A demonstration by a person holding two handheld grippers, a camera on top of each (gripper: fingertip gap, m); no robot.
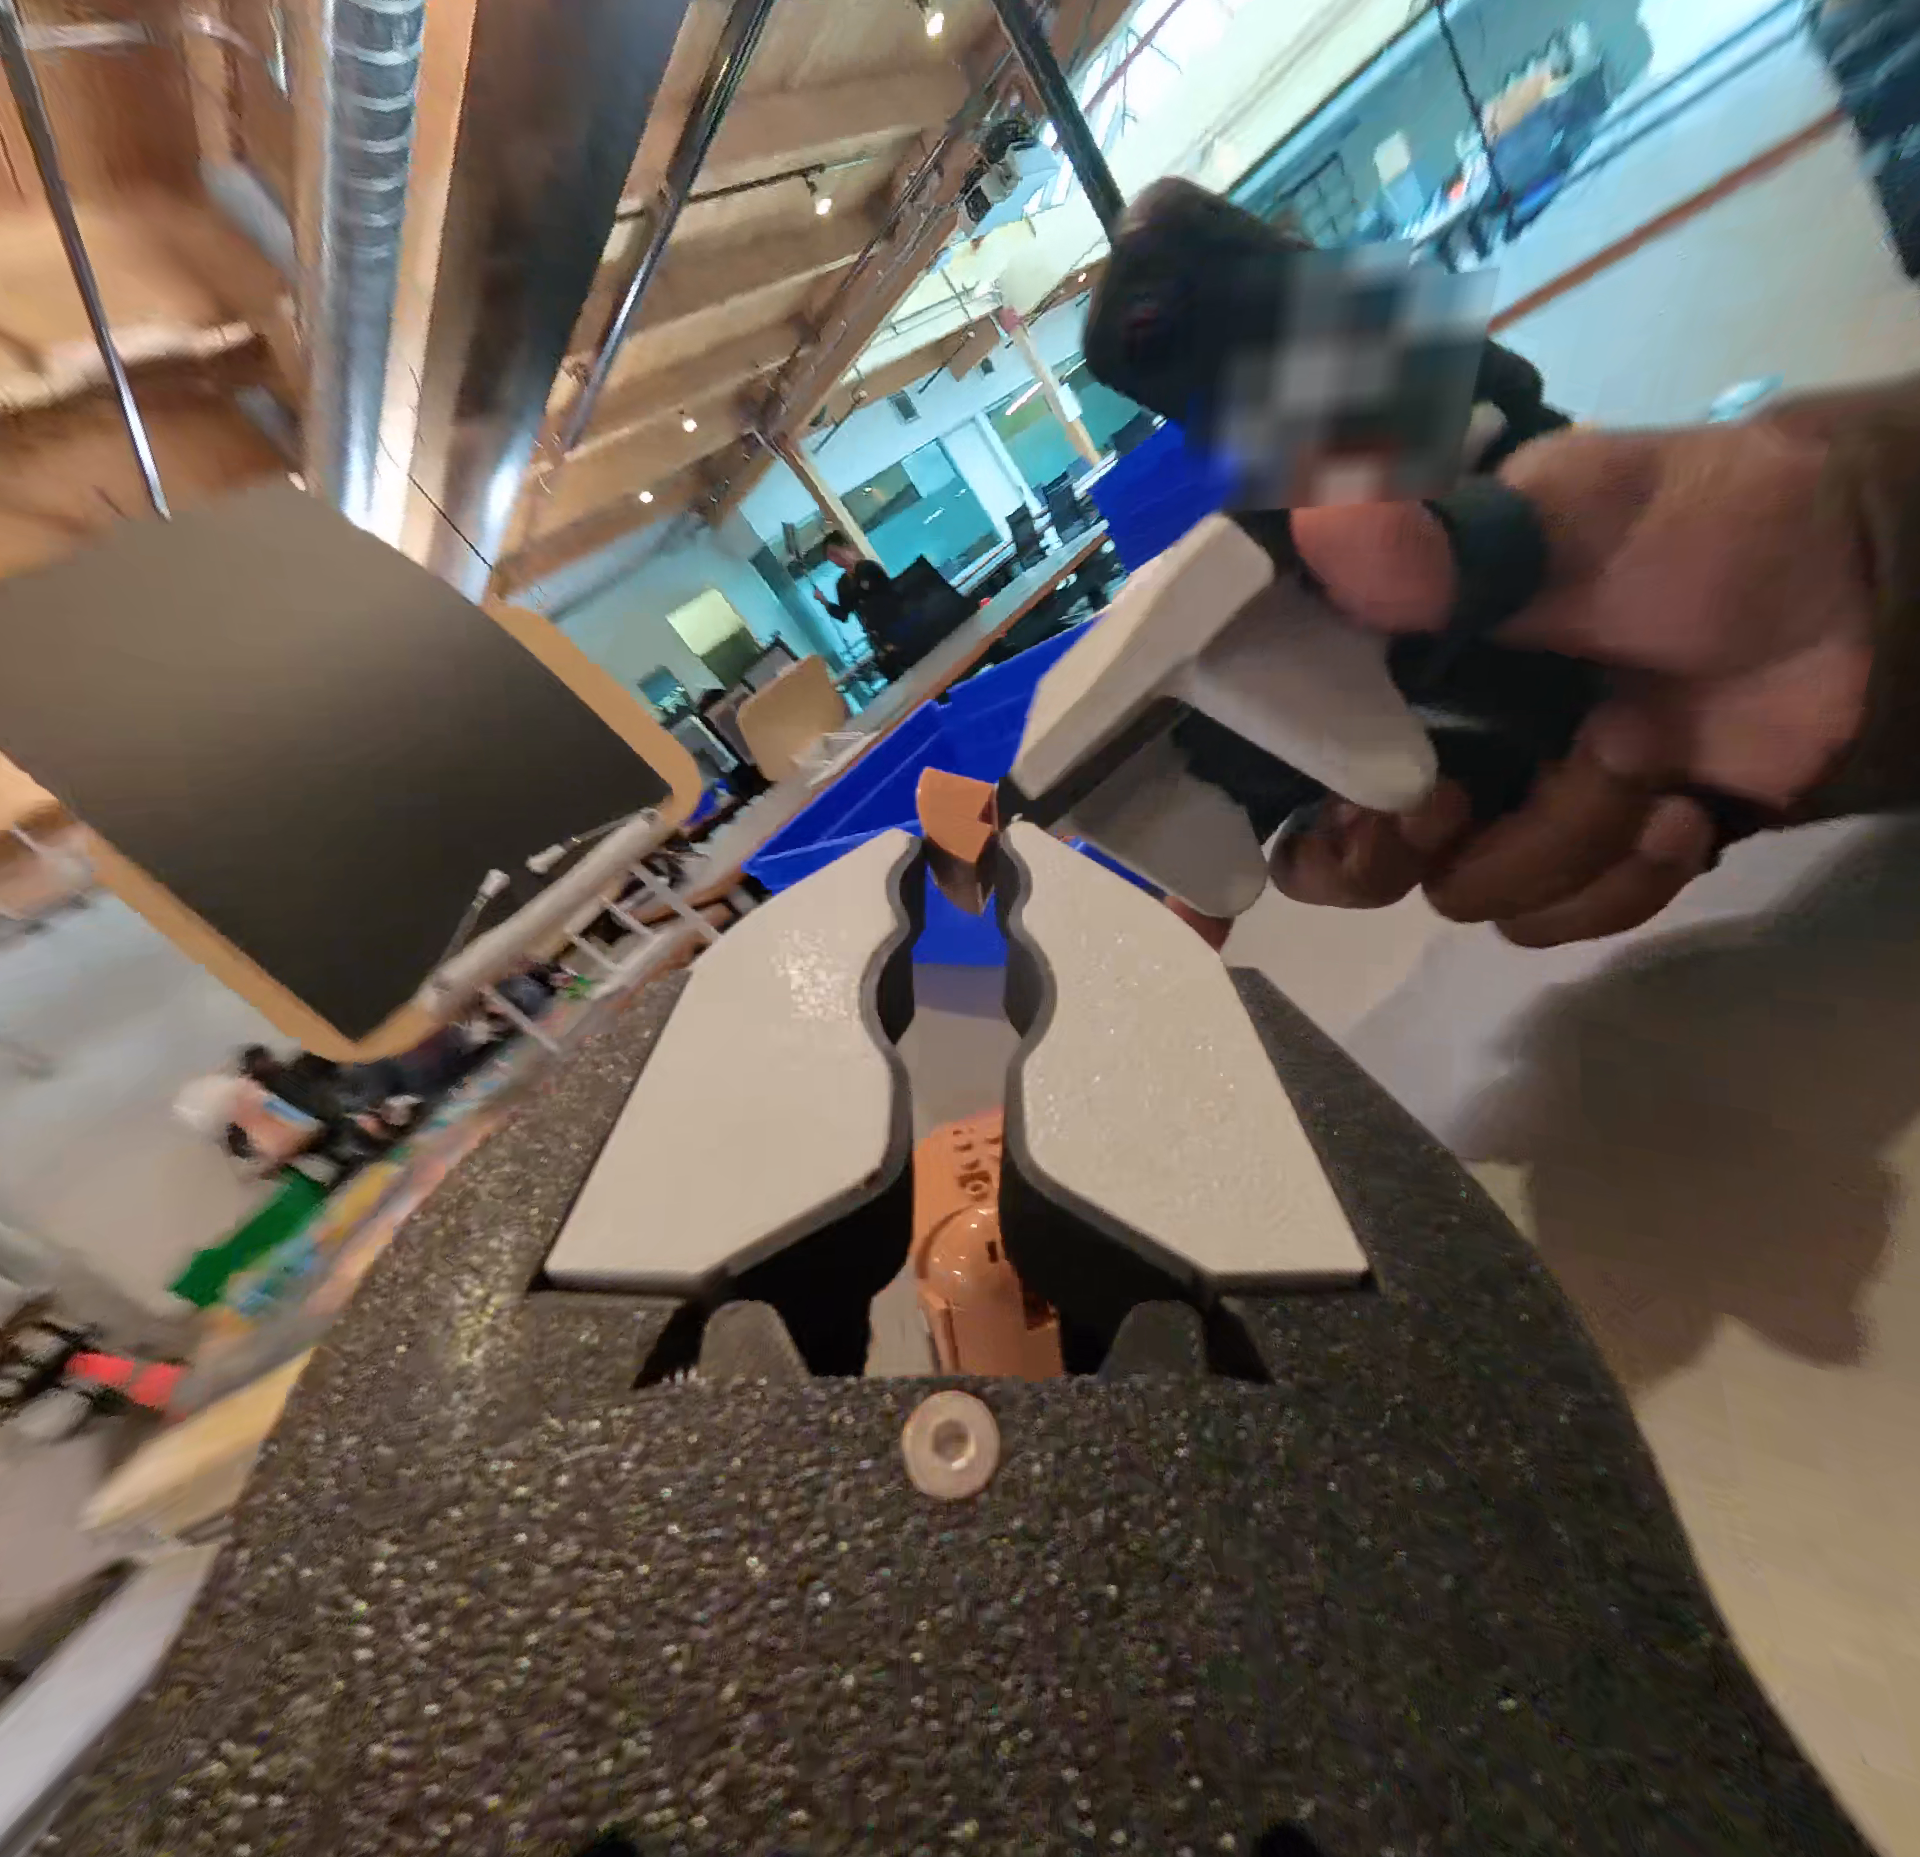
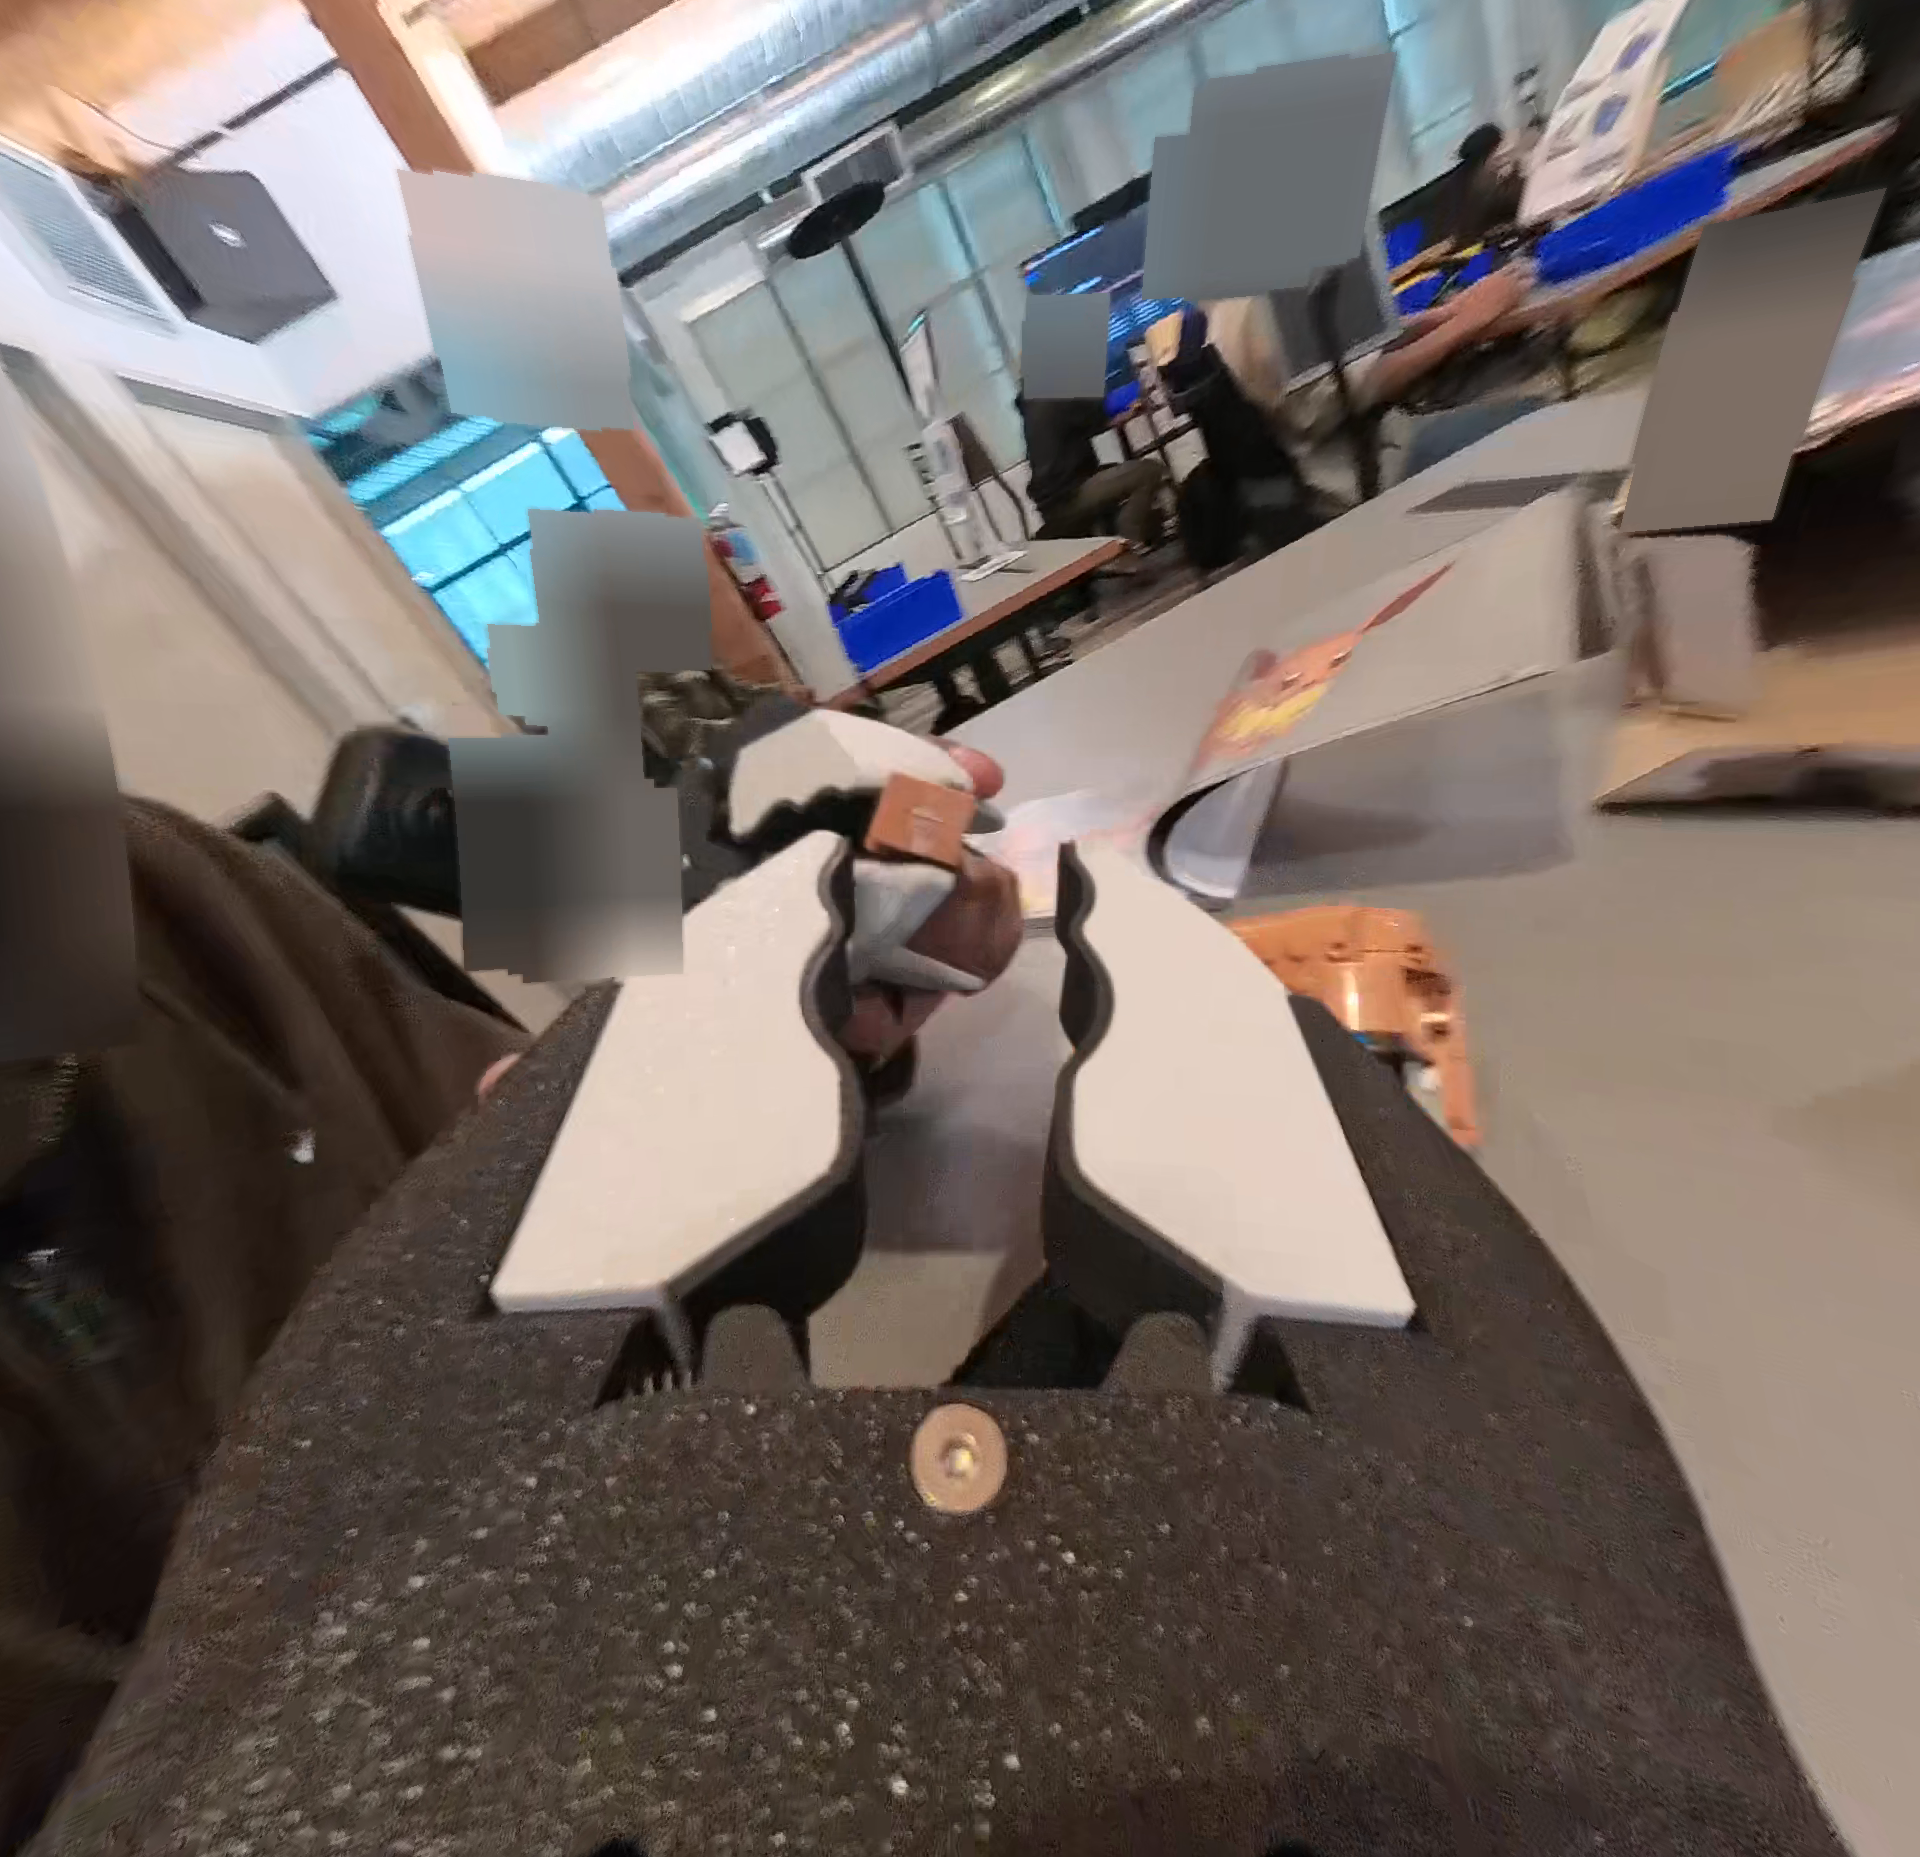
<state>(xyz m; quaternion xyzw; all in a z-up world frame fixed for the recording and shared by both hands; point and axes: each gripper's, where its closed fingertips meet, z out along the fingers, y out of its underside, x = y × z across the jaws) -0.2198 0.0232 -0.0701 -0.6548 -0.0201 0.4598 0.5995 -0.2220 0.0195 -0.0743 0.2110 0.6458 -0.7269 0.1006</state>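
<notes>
Left gripper (image 1: 961, 851) clamps an orange-brown plastic piece (image 1: 956, 820) between its fingertips, the jaws drawn narrow around it; a further run of the same orange plastic shows low between the fingers near the gripper body. Right gripper (image 2: 951, 862) stands with its jaws moderately wide and nothing between them.

Containers: blue bins (image 1: 883, 799) sit on the table just beyond the left fingertips (contents cannot be made out). More blue bins (image 2: 899, 612) stand on a far table in the right wrist view, contents likewise unclear.

View differences: the left wrist view shows the right gripper from outside, held in a person's hand (image 1: 1662, 685), close to the right of the clamped piece, and a dark chair seat (image 1: 312, 747) with a light wooden edge at left. The right wrist view shows the left gripper's fingers from the front with the square end of the piece (image 2: 925, 818) between them, a blurred orange object (image 2: 1371, 986) on the grey table (image 2: 1662, 1080) at right, and a grey folder with an orange picture (image 2: 1309, 685) on it.
</notes>
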